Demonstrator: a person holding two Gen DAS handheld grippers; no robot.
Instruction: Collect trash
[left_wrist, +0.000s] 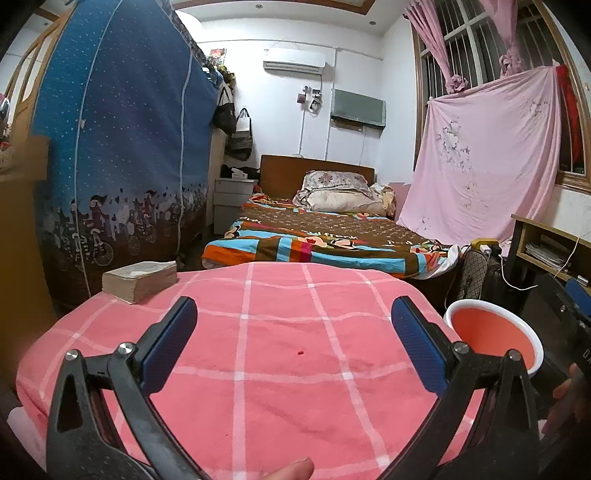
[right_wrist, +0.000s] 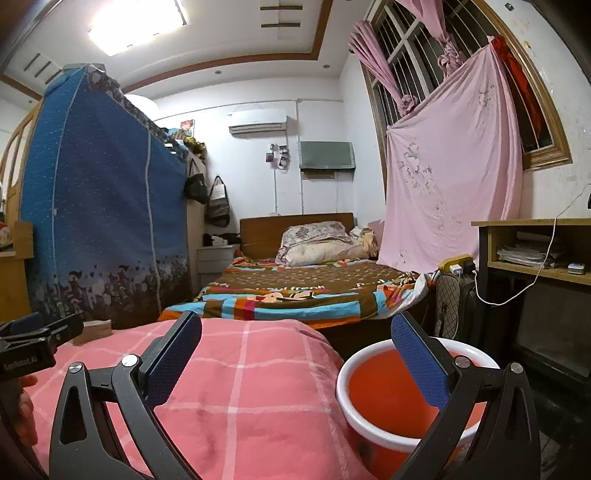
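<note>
1. Pink checked cloth (left_wrist: 280, 354) over the near surface: soft, matt, faintly napped, with white woven stripes.
2. Left gripper (left_wrist: 294, 343): matt black plastic arms, blue textured rubbery pads (left_wrist: 168, 345), shiny metal rivets.
3. Right gripper (right_wrist: 295, 360): same matt black plastic, blue dimpled pads (right_wrist: 173, 360), bright metal pins.
4. Basin (right_wrist: 391, 398): smooth, glossy plastic, white rim, orange-red inside.
5. Thick book (left_wrist: 140, 280): yellowed paper block, rough page edges, dull cover.
6. Wardrobe cover (left_wrist: 122, 147): blue printed fabric, matt.
7. Headboard (left_wrist: 284, 173): brown wood, slight sheen.
8. Hanging sheet (left_wrist: 487, 158): thin pink cloth, creased.
</note>
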